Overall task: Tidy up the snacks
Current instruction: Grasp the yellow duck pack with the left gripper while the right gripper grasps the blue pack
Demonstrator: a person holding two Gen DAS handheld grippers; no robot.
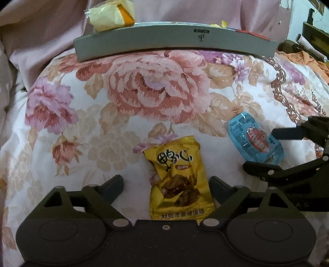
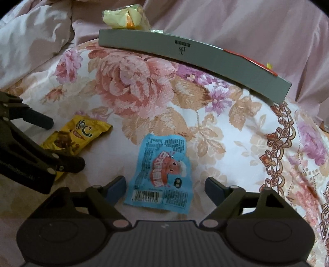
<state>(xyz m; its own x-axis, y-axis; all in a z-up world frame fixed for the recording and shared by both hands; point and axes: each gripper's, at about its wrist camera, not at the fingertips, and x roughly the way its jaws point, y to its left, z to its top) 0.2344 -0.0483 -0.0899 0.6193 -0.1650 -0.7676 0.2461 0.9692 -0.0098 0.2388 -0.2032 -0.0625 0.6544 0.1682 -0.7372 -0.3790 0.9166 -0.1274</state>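
A yellow snack packet lies on the floral bedspread between the fingers of my left gripper, which stands open, its pads clear of the wrapper. A blue snack packet lies flat between the fingers of my right gripper, also open; its left pad is close to the wrapper's edge, the right pad apart. The left wrist view shows the blue packet with the right gripper straddling it. The right wrist view shows the yellow packet under the left gripper.
A flat grey box lies at the far side of the bedspread. A pale yellow snack bag rests on its left end, a red wrapper on its right. Pink bedding is bunched behind.
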